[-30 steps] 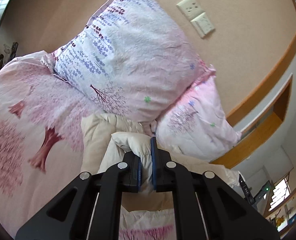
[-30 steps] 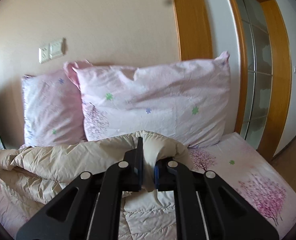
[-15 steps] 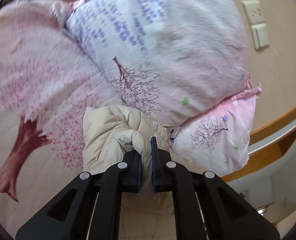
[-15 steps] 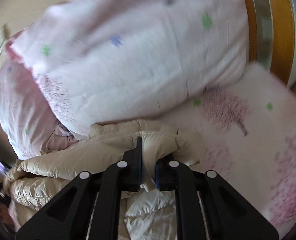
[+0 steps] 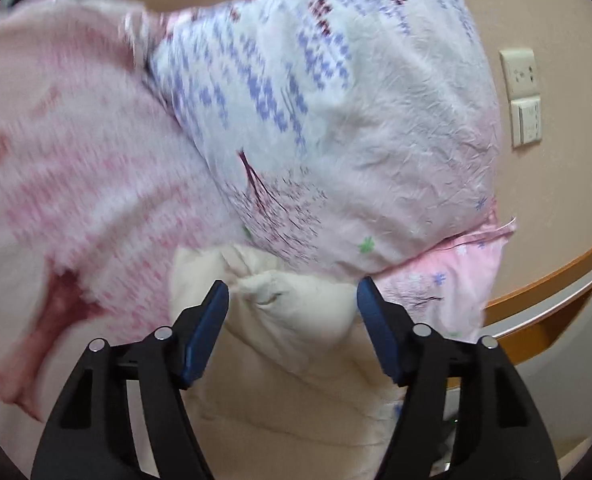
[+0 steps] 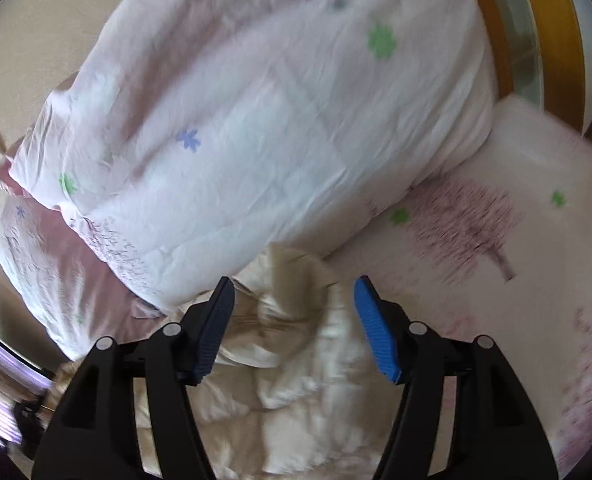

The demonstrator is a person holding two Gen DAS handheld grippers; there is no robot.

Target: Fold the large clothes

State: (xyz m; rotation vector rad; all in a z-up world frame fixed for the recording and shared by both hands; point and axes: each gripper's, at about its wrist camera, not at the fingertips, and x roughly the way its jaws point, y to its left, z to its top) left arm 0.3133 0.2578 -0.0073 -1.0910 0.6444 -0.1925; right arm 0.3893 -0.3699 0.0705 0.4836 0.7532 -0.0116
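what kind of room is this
Most likely a bedroom: two floral pillows lean against the wall, a pink tree-print bedsheet covers the bed, and a cream puffy garment lies on it.

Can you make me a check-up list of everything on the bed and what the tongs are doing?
Surface: pink tree-print bedsheet, rumpled.
Job's things: cream puffy quilted jacket lies bunched on the sheet, against the pillows.
Clutter: white-and-pink flower-print pillow; a pinker pillow under it.
Grippers: left tongs and right tongs opening, a jacket fold between each pair, pads not pressing.
Cables: nothing seen.
Surroundings: beige wall, white wall socket and switch, wooden door frame.
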